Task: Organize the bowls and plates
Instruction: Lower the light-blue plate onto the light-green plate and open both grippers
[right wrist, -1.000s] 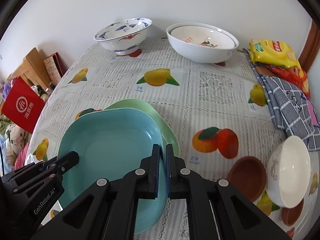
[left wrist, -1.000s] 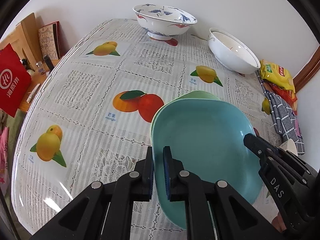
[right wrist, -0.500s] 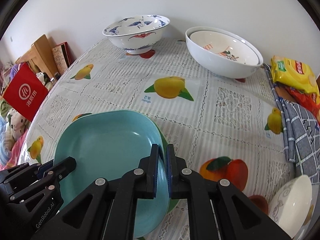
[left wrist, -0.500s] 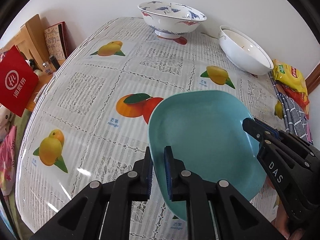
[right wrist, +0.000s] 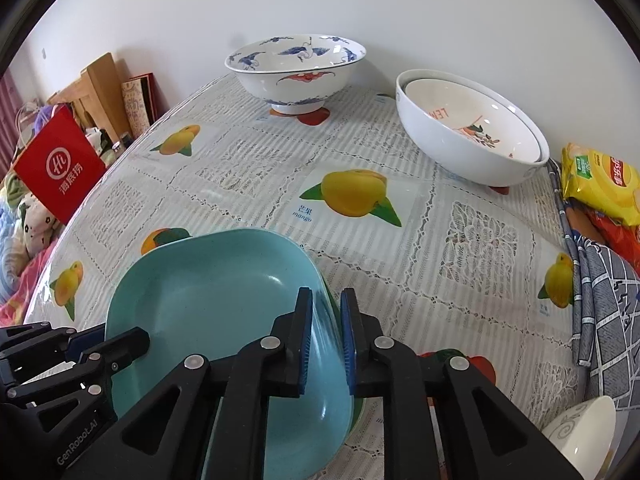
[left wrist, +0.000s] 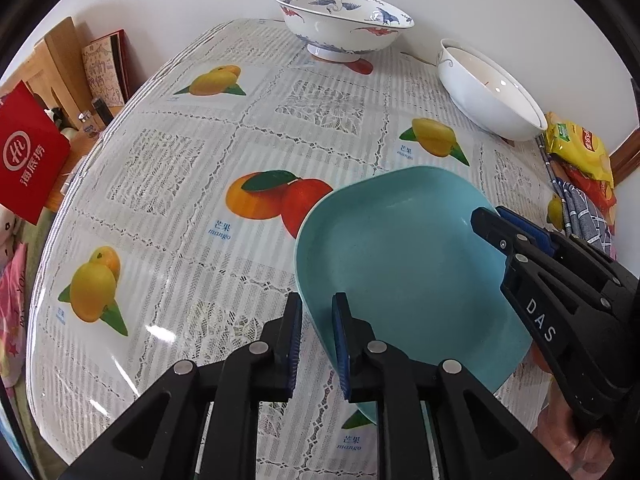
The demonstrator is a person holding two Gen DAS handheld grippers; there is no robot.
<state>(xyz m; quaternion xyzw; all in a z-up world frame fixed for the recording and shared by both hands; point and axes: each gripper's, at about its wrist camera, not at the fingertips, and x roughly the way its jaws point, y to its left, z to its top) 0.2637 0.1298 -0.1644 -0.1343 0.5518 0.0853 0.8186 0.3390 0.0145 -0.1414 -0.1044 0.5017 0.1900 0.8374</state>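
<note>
Now both grippers' jaws newly parted around the teal plate [left wrist: 404,264] rim.

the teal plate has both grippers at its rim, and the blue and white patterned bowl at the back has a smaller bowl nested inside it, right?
Not quite. The nested smaller bowl sits inside the plain white bowl, not the blue and white patterned bowl, as the right wrist view shows. The teal plate does have the left gripper and right gripper at its rim.
</note>
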